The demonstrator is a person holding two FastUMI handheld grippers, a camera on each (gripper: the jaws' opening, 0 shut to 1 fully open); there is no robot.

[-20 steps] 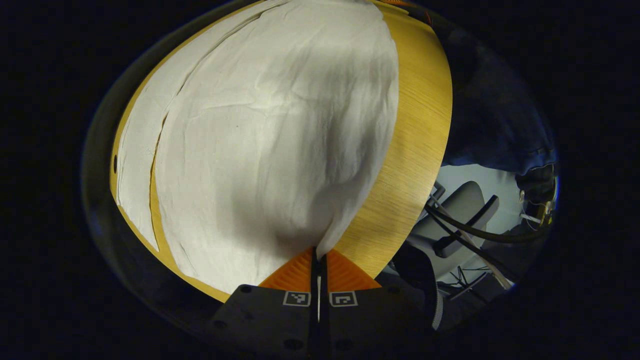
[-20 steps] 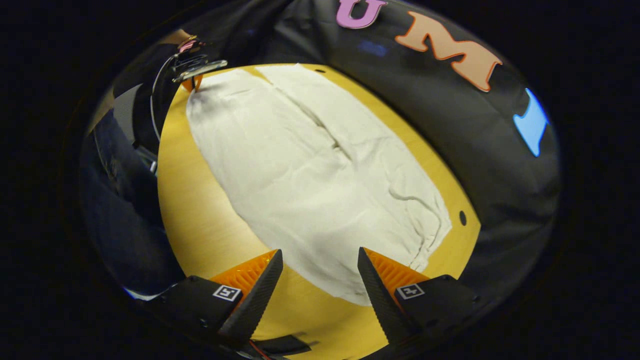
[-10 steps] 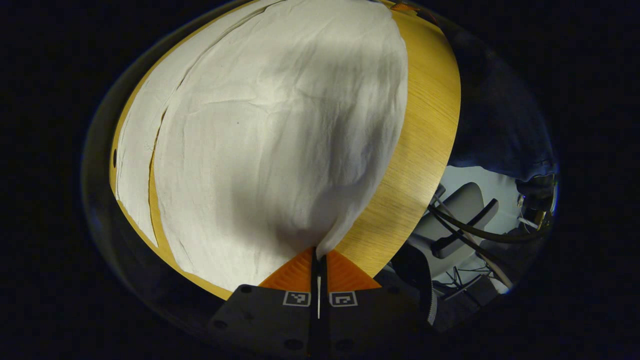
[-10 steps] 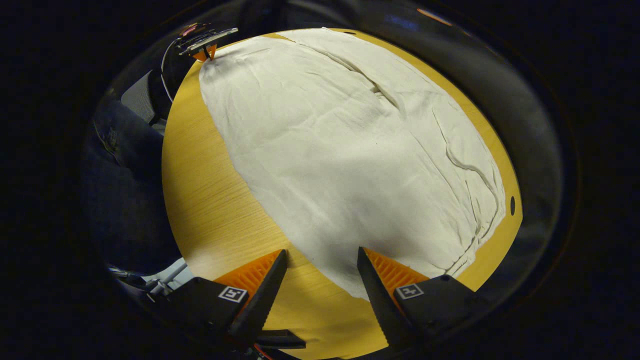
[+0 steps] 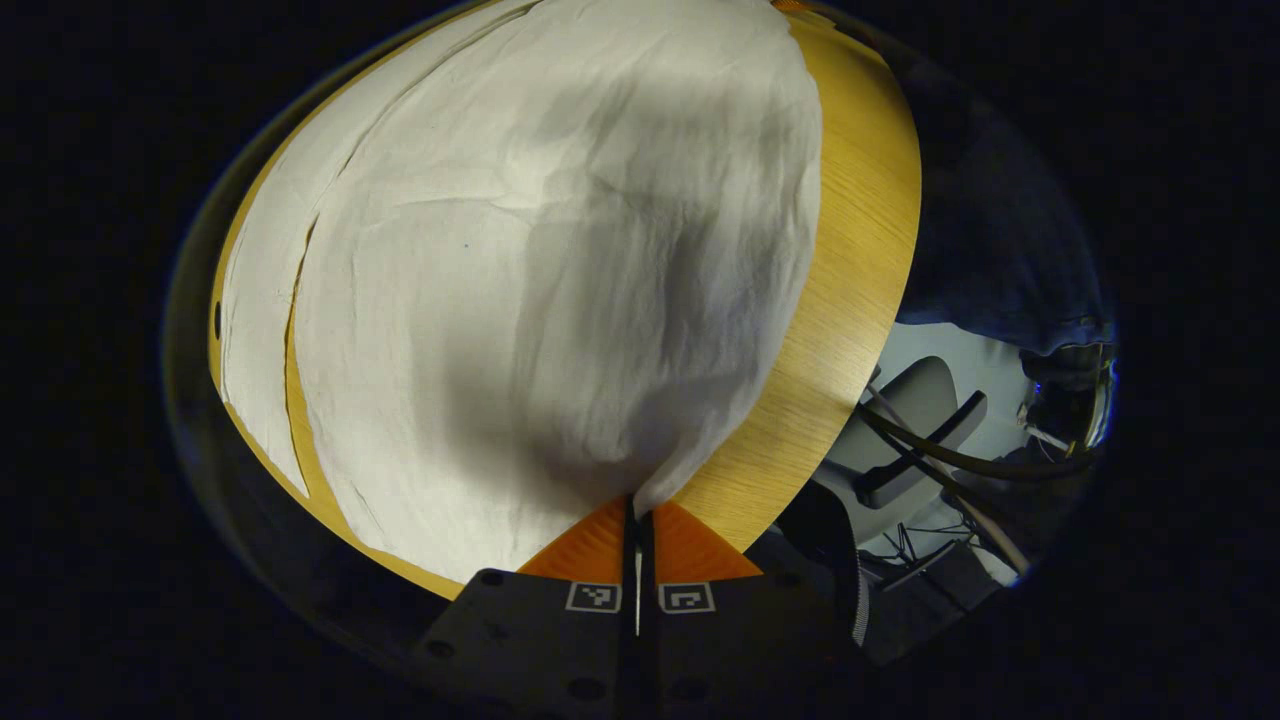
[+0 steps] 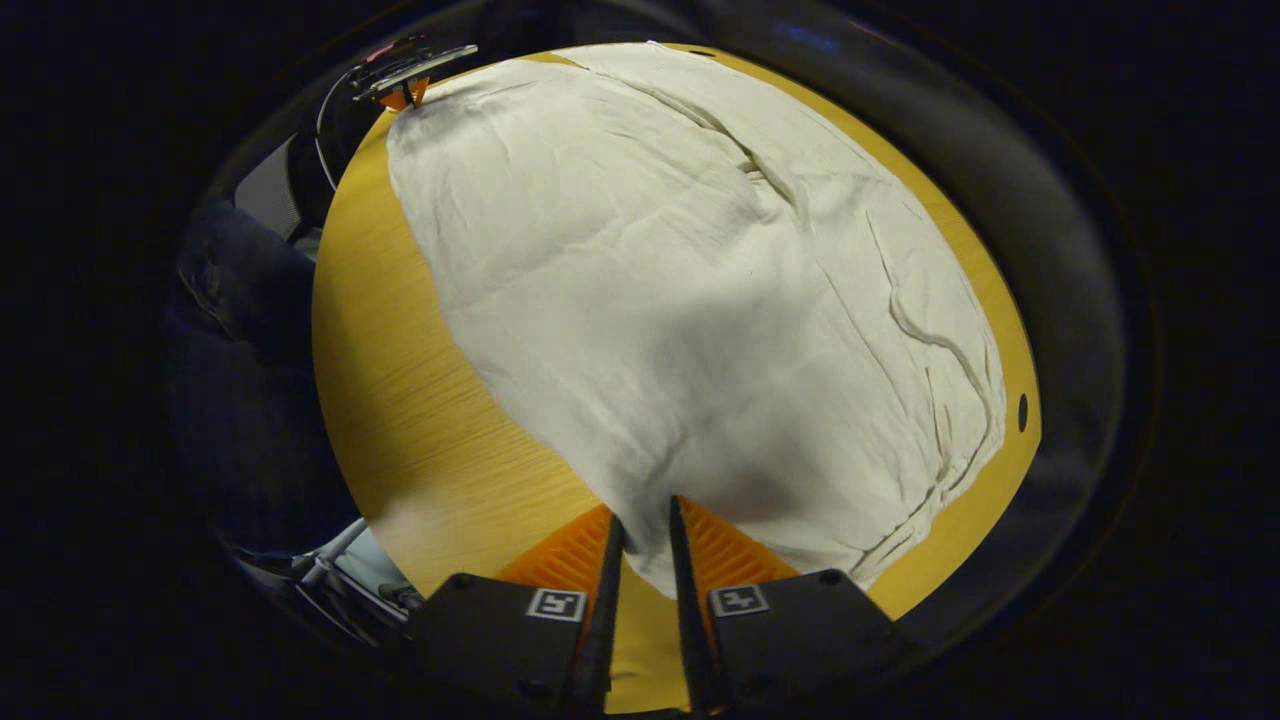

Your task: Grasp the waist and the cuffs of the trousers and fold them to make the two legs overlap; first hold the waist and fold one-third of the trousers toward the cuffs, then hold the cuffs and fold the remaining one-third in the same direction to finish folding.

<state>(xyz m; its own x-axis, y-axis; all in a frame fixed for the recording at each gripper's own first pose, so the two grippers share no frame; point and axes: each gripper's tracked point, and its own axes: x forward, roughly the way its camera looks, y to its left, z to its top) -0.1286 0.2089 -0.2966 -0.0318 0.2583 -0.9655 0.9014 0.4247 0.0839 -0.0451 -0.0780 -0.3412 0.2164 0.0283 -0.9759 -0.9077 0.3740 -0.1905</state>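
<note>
1. Trousers (image 5: 520, 280), pale and lightly creased, lie spread flat across the wooden table (image 5: 850, 280); in the right gripper view the same cloth (image 6: 700, 300) covers most of the tabletop.
2. Left claw (image 5: 637, 520) is pressed together on a corner of the fabric, the cloth rising in a small peak into its tips. It shows again far off in the right gripper view (image 6: 405, 95), at the opposite corner of that near edge.
3. Right claw (image 6: 645, 540) has its fingers drawn close with a narrow gap, straddling the near corner of the cloth; whether both press on it I cannot tell.
4. Risk: if the right claw has caught only the top layer or nothing, the lift would be lopsided and 1 leg would drag, leaving the 2 legs misaligned.
5. Risk: uneven height between the 2 claws would skew the fold.
6. Pose: both claws sit low at the table's near edge, pointing across the cloth, well apart.
</note>
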